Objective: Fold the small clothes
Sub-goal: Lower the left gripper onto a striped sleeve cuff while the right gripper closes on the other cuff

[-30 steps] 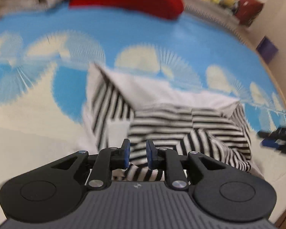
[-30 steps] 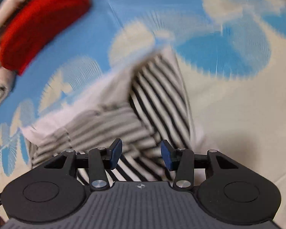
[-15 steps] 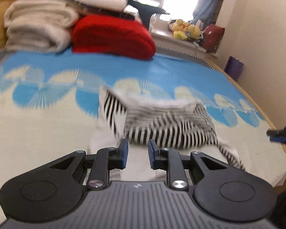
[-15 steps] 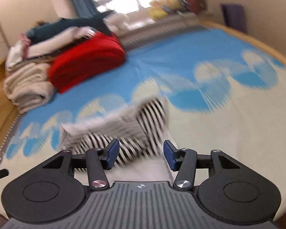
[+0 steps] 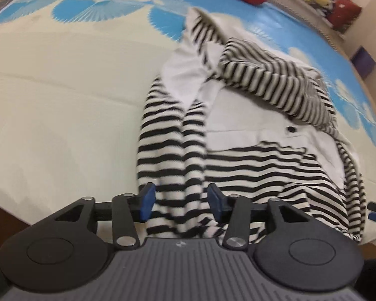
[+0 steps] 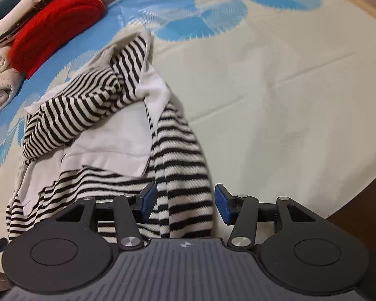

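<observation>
A striped top [image 5: 238, 155], black and white with a plain white panel and a dark button [image 5: 291, 129], lies rumpled on a bed [image 5: 62, 100] printed with cream and blue fans. One part is already flopped over its far side in a loose heap.

On the left, the left gripper [image 5: 179, 202] hangs low over the near hem with its blue fingers spread wide. A striped fold runs between them, but nothing is pinched.

On the right, the right gripper [image 6: 185, 204] is likewise wide open. A striped sleeve-like strip lies between its fingers, not clamped.

Far back, a red blanket [image 6: 55, 25] sits well apart beside pale folded ones.

To do this step well, each gripper should probably close on one layer edge only, near the hem corners. Lifting both together and level would keep the fold straight and avoid dragging the heap.
</observation>
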The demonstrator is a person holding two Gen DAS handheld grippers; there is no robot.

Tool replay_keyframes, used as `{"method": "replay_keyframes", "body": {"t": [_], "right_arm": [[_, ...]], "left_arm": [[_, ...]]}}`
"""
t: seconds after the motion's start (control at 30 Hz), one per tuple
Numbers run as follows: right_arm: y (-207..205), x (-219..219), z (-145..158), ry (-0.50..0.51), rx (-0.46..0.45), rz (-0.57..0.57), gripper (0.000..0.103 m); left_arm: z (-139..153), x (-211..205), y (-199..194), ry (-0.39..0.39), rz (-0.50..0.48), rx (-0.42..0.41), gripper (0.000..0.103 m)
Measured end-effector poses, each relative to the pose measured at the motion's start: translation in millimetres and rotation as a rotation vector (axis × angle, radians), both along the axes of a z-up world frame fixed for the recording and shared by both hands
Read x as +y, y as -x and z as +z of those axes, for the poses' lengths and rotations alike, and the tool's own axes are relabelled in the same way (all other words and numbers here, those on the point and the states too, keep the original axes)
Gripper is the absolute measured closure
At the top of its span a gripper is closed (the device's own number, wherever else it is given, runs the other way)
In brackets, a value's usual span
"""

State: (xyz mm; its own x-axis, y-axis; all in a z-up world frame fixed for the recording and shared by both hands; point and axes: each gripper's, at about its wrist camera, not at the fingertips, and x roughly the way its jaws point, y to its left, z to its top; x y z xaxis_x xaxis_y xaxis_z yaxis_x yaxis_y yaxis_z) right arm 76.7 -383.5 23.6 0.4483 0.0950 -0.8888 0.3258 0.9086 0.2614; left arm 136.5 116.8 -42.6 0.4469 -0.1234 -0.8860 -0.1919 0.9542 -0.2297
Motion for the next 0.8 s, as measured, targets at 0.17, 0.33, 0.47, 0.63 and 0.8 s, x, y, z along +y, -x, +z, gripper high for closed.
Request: {"method": "replay_keyframes", "body": {"t": [0.17,0.33,0.47,0.63,0.8], "right_arm": [[-4,14,-13,0.032,0.042,0.066,0.043],[-2,17,-23,0.040,0.084,0.073,0.042],[-2,23,-24,0.052,0.089,0.088,0.042],[1,27,-27,0.065,0.108,0.098,0.042],[2,27,-31,0.075,0.122,0.095,0.042]], "left_arm": [[-9,12,5,0.029,0.061,0.025,0.045],[-8,13,4,0.032,0.074,0.025,0.044],[-11,8,3,0.023,0.065,0.037,0.044],[-15,5,2,0.012,0.059,0.053,0.044],[-19,4,2,0.008,0.056,0.077,0.043]]}}
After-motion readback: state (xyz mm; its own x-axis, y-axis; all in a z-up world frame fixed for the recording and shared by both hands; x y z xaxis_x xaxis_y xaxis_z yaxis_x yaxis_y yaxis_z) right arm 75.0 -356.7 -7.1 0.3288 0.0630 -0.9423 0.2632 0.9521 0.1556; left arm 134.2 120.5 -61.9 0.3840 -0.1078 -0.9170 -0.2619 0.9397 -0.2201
